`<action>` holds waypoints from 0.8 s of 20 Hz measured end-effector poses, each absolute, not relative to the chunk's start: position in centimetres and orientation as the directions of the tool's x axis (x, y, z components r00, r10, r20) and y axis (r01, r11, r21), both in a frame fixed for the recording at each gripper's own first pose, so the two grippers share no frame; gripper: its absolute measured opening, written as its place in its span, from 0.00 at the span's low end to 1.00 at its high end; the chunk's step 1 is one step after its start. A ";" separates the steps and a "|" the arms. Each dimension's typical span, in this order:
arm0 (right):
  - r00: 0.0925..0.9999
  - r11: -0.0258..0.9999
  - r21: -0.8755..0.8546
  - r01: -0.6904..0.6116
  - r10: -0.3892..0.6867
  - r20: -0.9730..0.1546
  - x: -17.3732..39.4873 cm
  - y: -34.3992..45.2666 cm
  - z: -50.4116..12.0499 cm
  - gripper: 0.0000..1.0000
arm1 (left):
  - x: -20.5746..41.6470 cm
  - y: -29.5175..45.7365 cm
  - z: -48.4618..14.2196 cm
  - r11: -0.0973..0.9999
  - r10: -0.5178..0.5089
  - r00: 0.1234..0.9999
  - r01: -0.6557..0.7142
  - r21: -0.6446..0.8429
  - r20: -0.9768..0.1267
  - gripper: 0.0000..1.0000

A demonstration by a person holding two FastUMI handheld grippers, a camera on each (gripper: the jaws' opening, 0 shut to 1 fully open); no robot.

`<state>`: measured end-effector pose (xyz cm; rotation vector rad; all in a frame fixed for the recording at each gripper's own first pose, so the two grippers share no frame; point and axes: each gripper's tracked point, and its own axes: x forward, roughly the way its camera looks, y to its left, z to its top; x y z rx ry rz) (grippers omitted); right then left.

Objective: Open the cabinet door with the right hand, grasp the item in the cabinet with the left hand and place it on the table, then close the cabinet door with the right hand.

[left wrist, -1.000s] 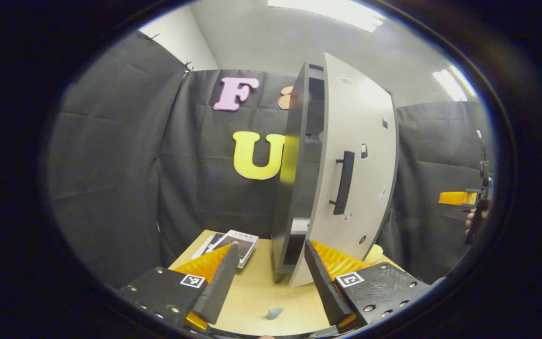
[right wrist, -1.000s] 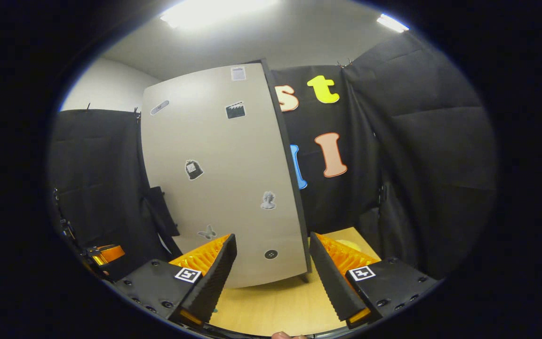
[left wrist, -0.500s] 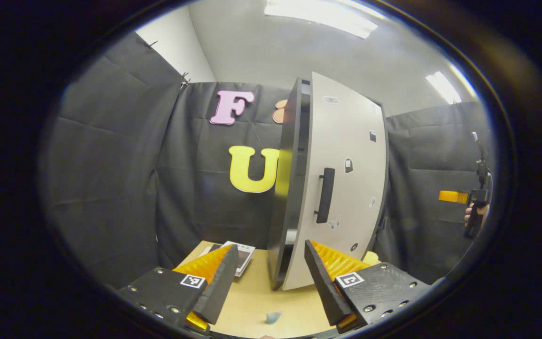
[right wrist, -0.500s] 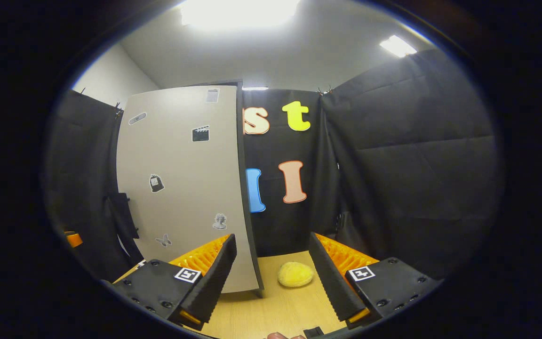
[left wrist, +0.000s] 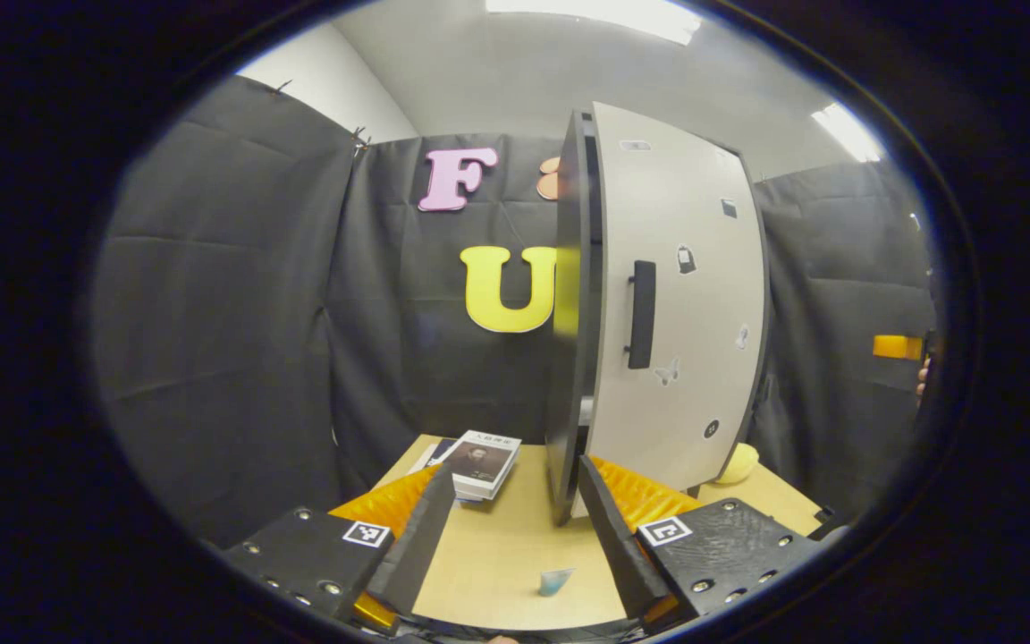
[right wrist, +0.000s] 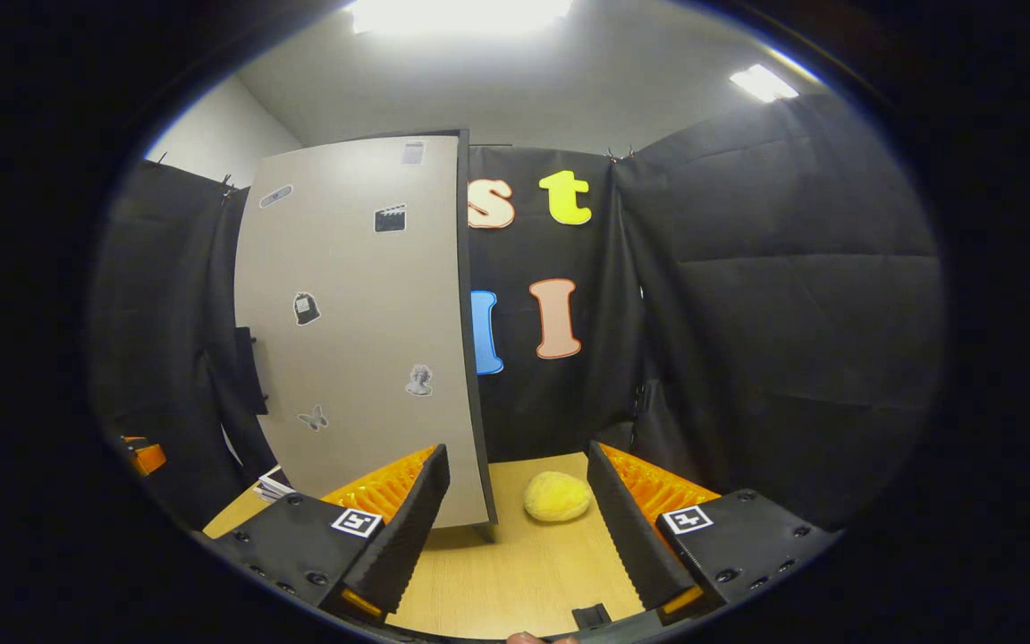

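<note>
A dark cabinet (left wrist: 567,358) stands on the wooden table (left wrist: 497,546). Its grey door (left wrist: 676,295), with a black handle (left wrist: 641,314), lies almost flat against the front, and a thin dark gap shows along the handle side. My left gripper (left wrist: 510,537) is open and holds nothing. It hangs short of the cabinet, above a small blue item (left wrist: 555,581) on the table. My right gripper (right wrist: 515,528) is open too, back from the door (right wrist: 363,331). A yellow round thing (right wrist: 557,496) lies on the table between its fingers, farther off.
A stack of books (left wrist: 484,461) lies left of the cabinet. The yellow thing (left wrist: 738,461) sits at the cabinet's right. In the left gripper view the other gripper (left wrist: 898,347) shows at the far right, with a hand. Black cloth walls the table on three sides.
The door has swung from ajar to nearly flat against the cabinet. My right gripper has drawn back from the door, so the yellow thing has come into sight.
</note>
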<state>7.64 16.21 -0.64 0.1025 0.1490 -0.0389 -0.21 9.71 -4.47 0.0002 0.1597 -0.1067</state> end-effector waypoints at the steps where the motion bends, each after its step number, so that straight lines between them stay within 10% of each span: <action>1: 0.988 0.994 0.102 0.042 -0.026 -0.152 7.7 16.4 -0.7 0.98 | -0.1 9.6 -4.4 0.994 -0.113 0.981 0.110 -0.028 -0.158 0.85; 16: 0.987 0.998 0.051 -0.026 0.034 -0.158 9.9 17.7 -2.1 0.92 | -0.9 11.7 -6.8 1.000 -0.011 0.979 0.010 -0.008 -0.203 0.85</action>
